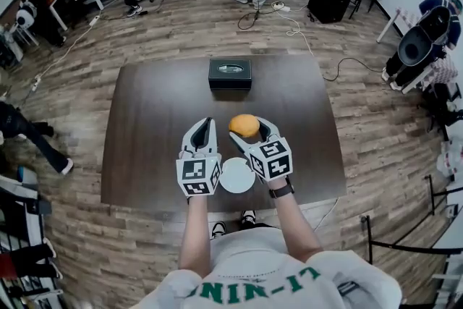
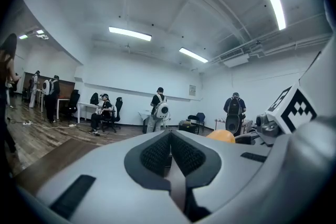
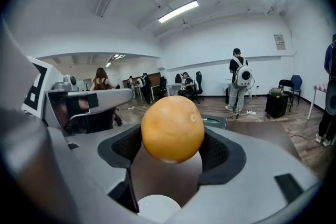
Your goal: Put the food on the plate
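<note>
An orange round fruit (image 1: 244,125) is held between the jaws of my right gripper (image 1: 250,132), above the dark table. In the right gripper view the fruit (image 3: 172,130) fills the space between both pads, which press on its sides. A small white plate (image 1: 237,175) lies on the table just below, between the two marker cubes; its rim (image 3: 156,209) shows under the fruit. My left gripper (image 1: 202,134) hovers beside it on the left, jaws together with nothing between them (image 2: 169,153). The fruit (image 2: 221,136) peeks over its right side.
A black box (image 1: 230,74) sits at the table's far edge (image 1: 217,61). People, chairs and cables stand on the wooden floor around the table.
</note>
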`<state>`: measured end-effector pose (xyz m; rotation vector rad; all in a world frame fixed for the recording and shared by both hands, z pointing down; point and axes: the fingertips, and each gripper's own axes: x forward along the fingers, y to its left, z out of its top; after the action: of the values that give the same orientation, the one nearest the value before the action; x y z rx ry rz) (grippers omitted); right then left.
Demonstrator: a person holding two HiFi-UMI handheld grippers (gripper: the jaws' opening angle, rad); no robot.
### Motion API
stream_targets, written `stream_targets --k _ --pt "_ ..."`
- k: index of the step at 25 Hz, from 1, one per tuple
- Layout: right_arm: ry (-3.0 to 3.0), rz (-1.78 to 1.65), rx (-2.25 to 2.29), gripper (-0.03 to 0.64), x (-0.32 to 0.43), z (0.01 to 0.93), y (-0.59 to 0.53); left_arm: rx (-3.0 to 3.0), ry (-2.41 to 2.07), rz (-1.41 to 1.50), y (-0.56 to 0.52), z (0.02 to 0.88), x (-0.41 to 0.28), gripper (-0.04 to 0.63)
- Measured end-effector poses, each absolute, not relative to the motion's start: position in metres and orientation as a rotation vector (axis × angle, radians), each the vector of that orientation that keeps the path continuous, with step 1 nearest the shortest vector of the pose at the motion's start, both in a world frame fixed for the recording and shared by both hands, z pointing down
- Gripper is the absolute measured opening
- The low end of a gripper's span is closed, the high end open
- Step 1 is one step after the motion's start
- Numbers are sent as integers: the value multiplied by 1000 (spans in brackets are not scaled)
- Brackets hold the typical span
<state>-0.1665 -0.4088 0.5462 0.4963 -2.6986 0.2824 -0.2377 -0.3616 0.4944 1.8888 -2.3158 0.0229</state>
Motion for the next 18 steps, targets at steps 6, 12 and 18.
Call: stream_targets --k 6,12,18 --pt "-2615 417 452 344 -167 602 -403 1848 -2288 72 -359 522 -242 15" --pt "-2512 452 370 344 -161 657 -382 1837 -2241 100 -354 546 -236 15" --pt "-2387 461 329 344 -150 715 -351 1843 -2238 102 -338 572 -232 15"
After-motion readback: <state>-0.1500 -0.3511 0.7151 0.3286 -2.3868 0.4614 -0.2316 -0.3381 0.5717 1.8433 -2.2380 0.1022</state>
